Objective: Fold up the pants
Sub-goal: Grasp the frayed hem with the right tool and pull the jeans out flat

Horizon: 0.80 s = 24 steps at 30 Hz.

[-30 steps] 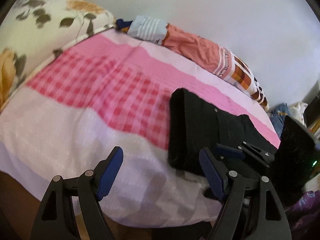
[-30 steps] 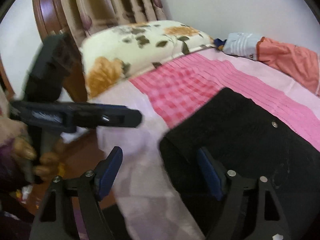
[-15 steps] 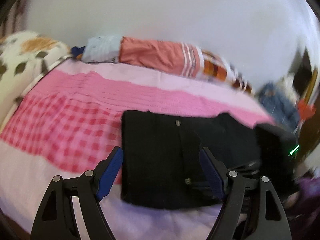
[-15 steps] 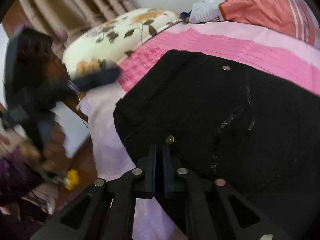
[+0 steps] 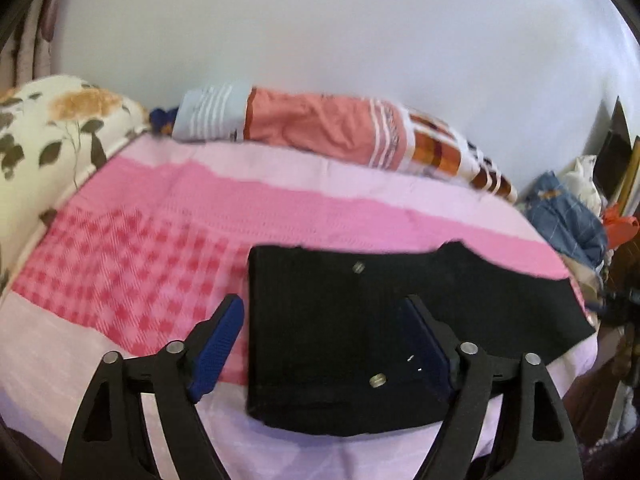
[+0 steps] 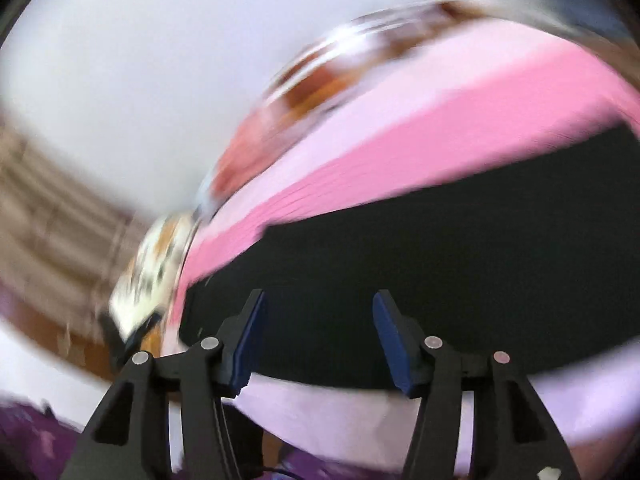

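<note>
Black pants [image 5: 340,320] lie folded into a rough rectangle on the pink bed sheet [image 5: 160,248], with metal studs showing on top. My left gripper [image 5: 324,340] hovers over their left edge, jaws wide and opening a little more. Its left pad [image 5: 220,344] is above the checked sheet and its right pad [image 5: 428,348] is above the cloth. In the blurred right wrist view the pants [image 6: 440,260] fill the lower middle. My right gripper [image 6: 320,340] is above their near edge, jaws opening, and no cloth is pinched between the pads.
A floral pillow [image 5: 48,132] sits at the left end of the bed. A rolled orange and striped blanket [image 5: 320,128] lies along the pale wall. Piled clothes [image 5: 568,216] stand off the right end. The bed's near edge runs just under both grippers.
The left view has swung from the pillow side to face the pants squarely. The right gripper was open, shut over the pants half a second ago, and stands open again while swinging fast.
</note>
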{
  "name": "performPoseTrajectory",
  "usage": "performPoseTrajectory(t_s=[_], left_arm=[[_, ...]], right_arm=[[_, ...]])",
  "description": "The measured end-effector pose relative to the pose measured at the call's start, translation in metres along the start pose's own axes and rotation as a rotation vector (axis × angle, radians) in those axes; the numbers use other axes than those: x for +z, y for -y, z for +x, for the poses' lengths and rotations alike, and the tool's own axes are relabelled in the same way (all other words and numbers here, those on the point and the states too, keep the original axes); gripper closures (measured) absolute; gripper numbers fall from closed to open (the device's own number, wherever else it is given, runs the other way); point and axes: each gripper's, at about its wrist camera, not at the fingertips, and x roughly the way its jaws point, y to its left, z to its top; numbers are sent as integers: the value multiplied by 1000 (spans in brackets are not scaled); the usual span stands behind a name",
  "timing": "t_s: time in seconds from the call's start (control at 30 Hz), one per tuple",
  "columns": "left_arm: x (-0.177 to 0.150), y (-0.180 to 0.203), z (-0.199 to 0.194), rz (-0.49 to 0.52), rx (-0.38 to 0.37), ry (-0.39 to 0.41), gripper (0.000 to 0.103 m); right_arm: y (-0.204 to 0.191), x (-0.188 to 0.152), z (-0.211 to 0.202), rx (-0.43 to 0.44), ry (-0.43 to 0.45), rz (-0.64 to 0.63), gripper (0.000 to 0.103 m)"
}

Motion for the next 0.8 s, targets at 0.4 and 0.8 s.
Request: performPoseTrajectory(t_s=[0.4, 0.8], left_arm=[[-20, 133, 56, 51, -180, -167, 18], [-35, 223, 84, 152, -183, -264, 18]], right_arm=[[155, -41, -82, -34, 280, 459, 47], [184, -16, -74, -69, 351, 498, 39]])
